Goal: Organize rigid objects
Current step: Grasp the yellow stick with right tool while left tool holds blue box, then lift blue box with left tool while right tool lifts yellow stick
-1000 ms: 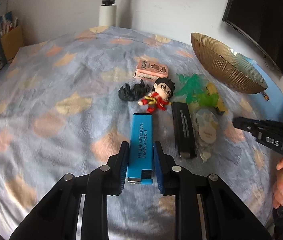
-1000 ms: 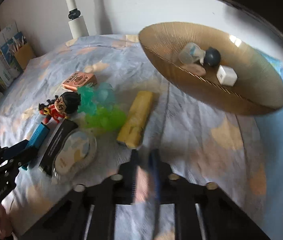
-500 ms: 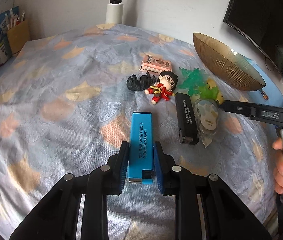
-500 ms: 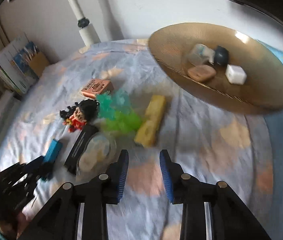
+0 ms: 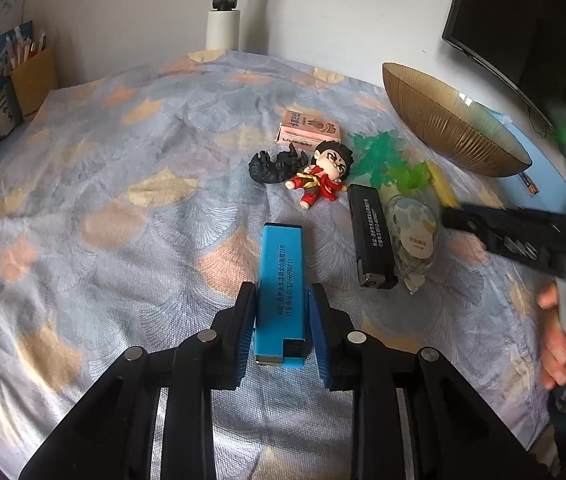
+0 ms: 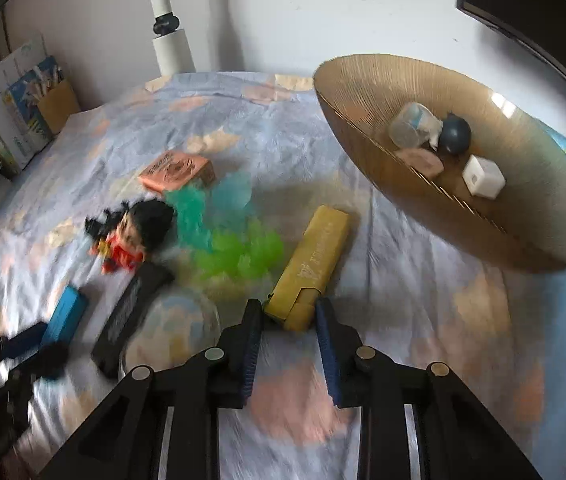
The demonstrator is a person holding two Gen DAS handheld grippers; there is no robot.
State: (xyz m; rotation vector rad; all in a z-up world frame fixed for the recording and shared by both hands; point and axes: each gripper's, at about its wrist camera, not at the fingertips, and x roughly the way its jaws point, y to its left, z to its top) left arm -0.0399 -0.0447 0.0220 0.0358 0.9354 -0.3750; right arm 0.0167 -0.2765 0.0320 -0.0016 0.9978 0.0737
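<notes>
Left gripper [image 5: 281,320] is clamped on the near end of the blue box [image 5: 281,280], its pads pressing both long sides while the box lies on the patterned cloth [image 5: 103,200]. Right gripper [image 6: 287,334] has its jaws closing around the near end of the yellow box [image 6: 315,264]; the box end sits between the tips, but the pads do not yet press it. From the left wrist view, just beyond and right of the blue box lies a black box [image 5: 371,236], with a clear round packet [image 5: 415,240] touching its right side. Farther on sits a red-robed figurine [image 5: 323,176], a black toy [image 5: 275,164] beside its left, and a green plastic cluster [image 5: 387,160] to its right. A pink box [image 5: 309,132] lies behind them. Farthest right stands the gold bowl [image 6: 523,216]; the right wrist view shows a white cube [image 6: 483,176], a dark ball [image 6: 455,132], a clear container [image 6: 411,124] and a pinkish piece [image 6: 421,160] inside it. A hand [image 5: 563,340] holds the right gripper's handle at the picture's right edge
</notes>
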